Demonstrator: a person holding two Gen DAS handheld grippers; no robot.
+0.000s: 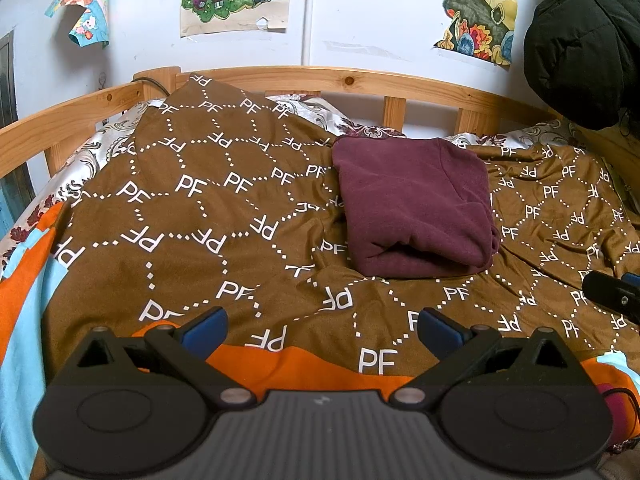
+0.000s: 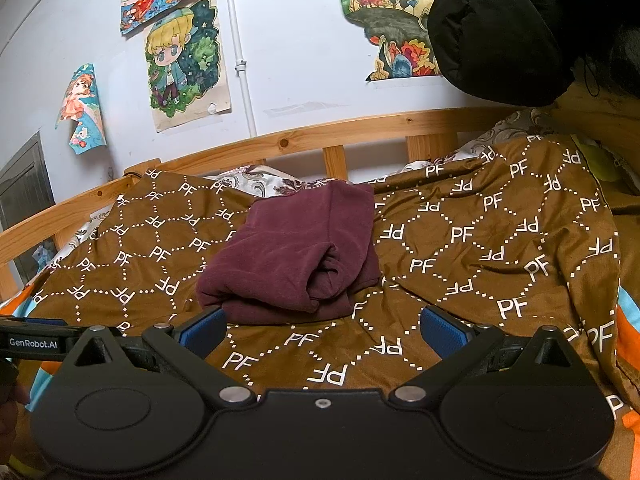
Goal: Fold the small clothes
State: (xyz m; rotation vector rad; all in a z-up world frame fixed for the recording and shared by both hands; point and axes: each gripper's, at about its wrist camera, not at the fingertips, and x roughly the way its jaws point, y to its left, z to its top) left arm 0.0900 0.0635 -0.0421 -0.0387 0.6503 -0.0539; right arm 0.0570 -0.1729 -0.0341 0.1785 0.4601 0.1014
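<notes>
A maroon garment (image 1: 416, 208) lies folded into a thick bundle on the brown PF-patterned blanket (image 1: 200, 208). In the right wrist view the same maroon garment (image 2: 296, 260) sits just beyond the fingers, with a rolled fold facing the camera. My left gripper (image 1: 322, 326) is open, low over the blanket's near edge, well short of the garment, with nothing between its blue pads. My right gripper (image 2: 322, 330) is open too, hovering over the blanket (image 2: 480, 248) just in front of the bundle. The right gripper's tip (image 1: 612, 292) shows at the left view's right edge.
A wooden bed rail (image 1: 360, 80) runs along the far side below a wall with drawings. A black padded jacket (image 1: 580, 40) hangs at the upper right. An orange and light-blue sheet (image 1: 24, 320) lies under the blanket at the near left. The left gripper's body (image 2: 32, 342) shows at the left edge.
</notes>
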